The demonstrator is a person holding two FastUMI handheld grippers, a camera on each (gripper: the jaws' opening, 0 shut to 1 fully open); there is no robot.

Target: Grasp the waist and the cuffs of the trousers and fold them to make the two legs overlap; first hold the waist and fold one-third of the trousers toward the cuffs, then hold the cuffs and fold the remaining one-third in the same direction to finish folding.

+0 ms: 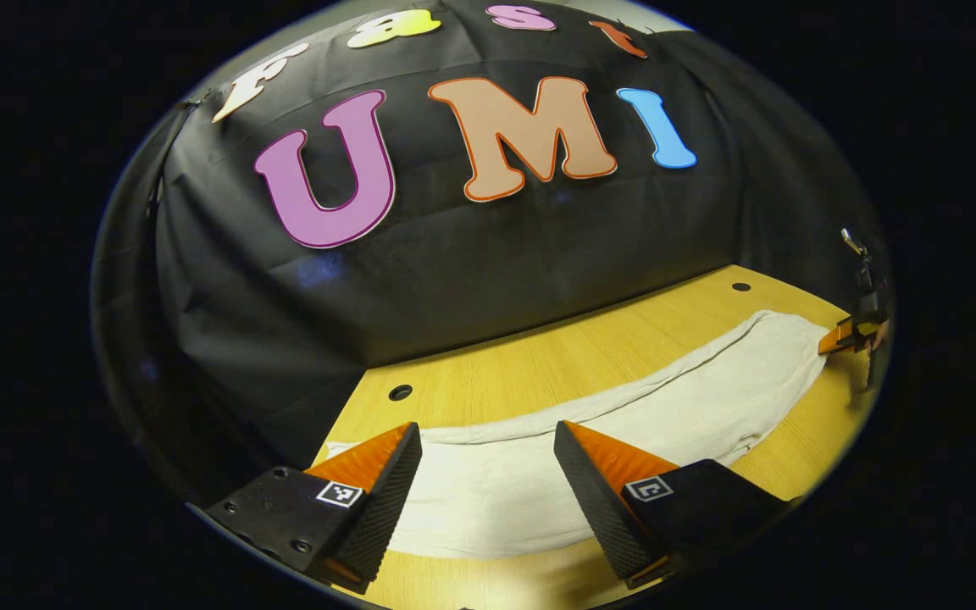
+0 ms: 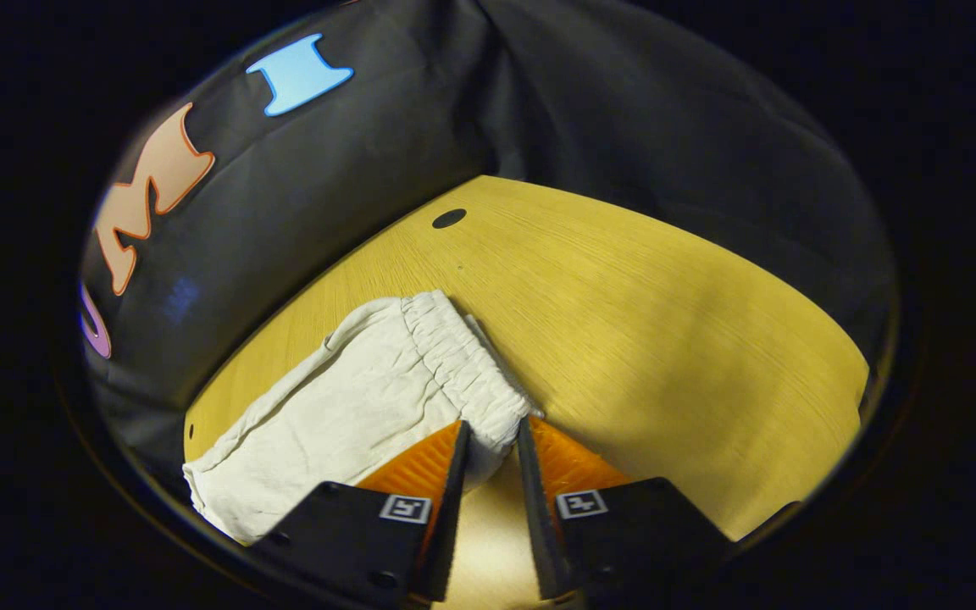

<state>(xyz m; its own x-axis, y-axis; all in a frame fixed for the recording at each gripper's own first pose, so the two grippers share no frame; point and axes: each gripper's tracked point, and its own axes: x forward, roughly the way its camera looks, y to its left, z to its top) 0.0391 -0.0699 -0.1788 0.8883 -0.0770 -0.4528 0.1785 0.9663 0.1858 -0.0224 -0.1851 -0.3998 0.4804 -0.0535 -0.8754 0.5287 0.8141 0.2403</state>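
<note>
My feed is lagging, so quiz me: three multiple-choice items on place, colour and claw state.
1. The right claw is at the trousers': A cuffs; B elastic waist; C knee.
2. The trousers are: A off-white; B blue; C black.
3. The left claw is: A open over the cloth; B shut on the cloth; C gripping the table's edge.

Answers: 1 B, gathered waistband sits between its fingers. 2 A, pale cloth in both views. 3 A, fingers stand wide apart above the fabric.
</note>
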